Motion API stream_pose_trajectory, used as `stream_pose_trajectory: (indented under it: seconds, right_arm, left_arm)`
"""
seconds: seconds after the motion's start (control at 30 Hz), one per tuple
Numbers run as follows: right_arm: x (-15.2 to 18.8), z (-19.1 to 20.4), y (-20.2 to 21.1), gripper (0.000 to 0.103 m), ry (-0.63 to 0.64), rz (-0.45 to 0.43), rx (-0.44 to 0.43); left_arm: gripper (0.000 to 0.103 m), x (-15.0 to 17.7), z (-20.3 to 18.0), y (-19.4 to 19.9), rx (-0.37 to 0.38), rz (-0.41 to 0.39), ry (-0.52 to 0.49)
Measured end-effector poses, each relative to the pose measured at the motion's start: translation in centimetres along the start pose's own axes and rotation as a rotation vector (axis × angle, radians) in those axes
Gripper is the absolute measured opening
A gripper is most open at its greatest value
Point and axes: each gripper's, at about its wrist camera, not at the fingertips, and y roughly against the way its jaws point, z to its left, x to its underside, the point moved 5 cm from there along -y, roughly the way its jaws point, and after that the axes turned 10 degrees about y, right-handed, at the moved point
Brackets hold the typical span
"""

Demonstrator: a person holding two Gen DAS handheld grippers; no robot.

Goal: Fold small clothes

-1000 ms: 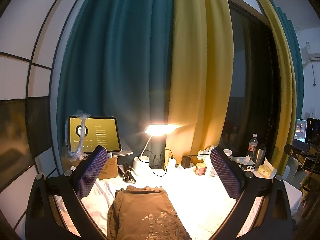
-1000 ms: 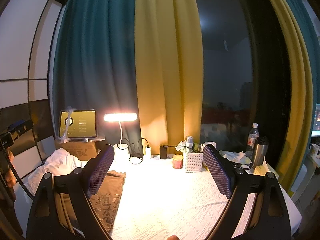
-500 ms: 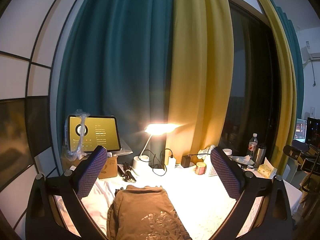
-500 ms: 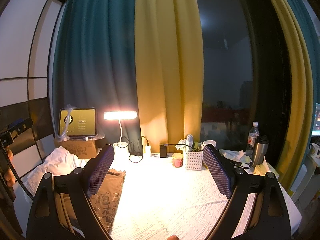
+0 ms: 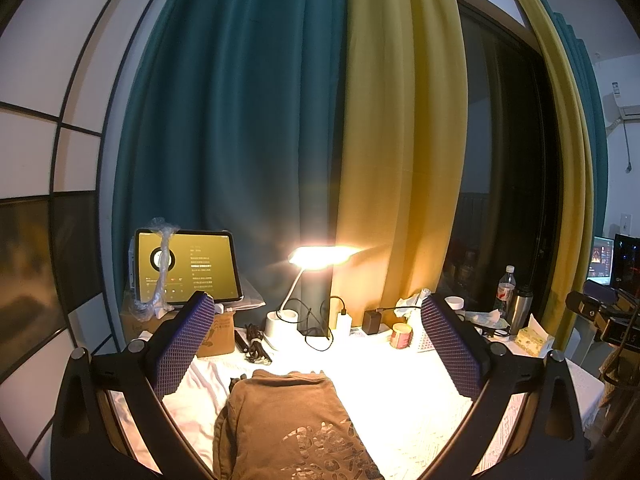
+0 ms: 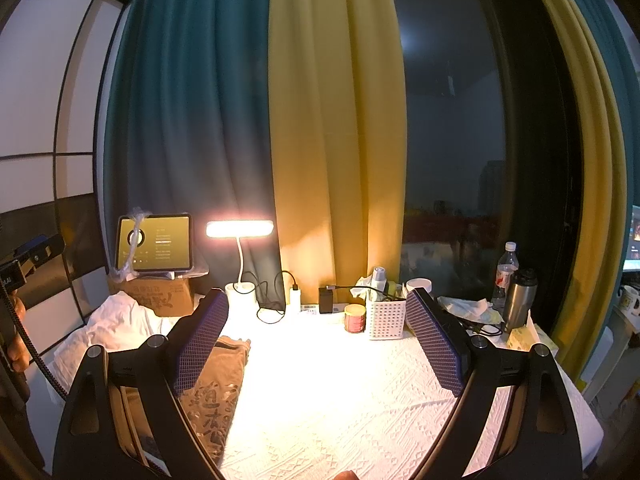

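Observation:
A brown garment (image 5: 292, 424) with a pale print lies folded flat on the white patterned tablecloth (image 5: 404, 392), below and between the fingers of my left gripper (image 5: 316, 344). That gripper is open, empty and held above the cloth. My right gripper (image 6: 316, 340) is open and empty too, above the bare tablecloth (image 6: 340, 400). The garment (image 6: 216, 392) lies at its lower left, partly behind the left finger (image 6: 200, 344).
At the table's back stand a lit desk lamp (image 5: 320, 258), a tablet (image 5: 186, 268) on a cardboard box, cables, a red jar (image 6: 355, 317), a white basket (image 6: 386, 318), a steel flask (image 6: 519, 298) and a water bottle (image 6: 507, 270). Crumpled white cloth (image 6: 116, 320) lies at left.

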Motion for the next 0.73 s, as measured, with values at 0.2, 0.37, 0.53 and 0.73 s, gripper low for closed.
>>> stream_pose_trajectory:
  seconds: [0.2,0.37,0.53,0.73]
  right_arm:
    - [-0.07,0.02,-0.07,0.092,-0.001,0.001,0.001]
    - [-0.07,-0.05,-0.12,0.092,0.0,0.002,0.0]
    - [0.24,-0.27,-0.02,0.092,-0.005,0.005,0.0]
    - [0.64,-0.36,0.53,0.092,-0.007,0.009,0.0]
  left_arm:
    - [0.102,0.08,0.0,-0.05,0.003,0.001,0.0]
    - [0.102,0.06,-0.01,-0.08,0.003,0.002,0.0]
    - [0.102,0.14,-0.06,-0.02,0.002,0.005,-0.001]
    - [0.102,0.2,-0.07,-0.27,0.017,0.008,-0.002]
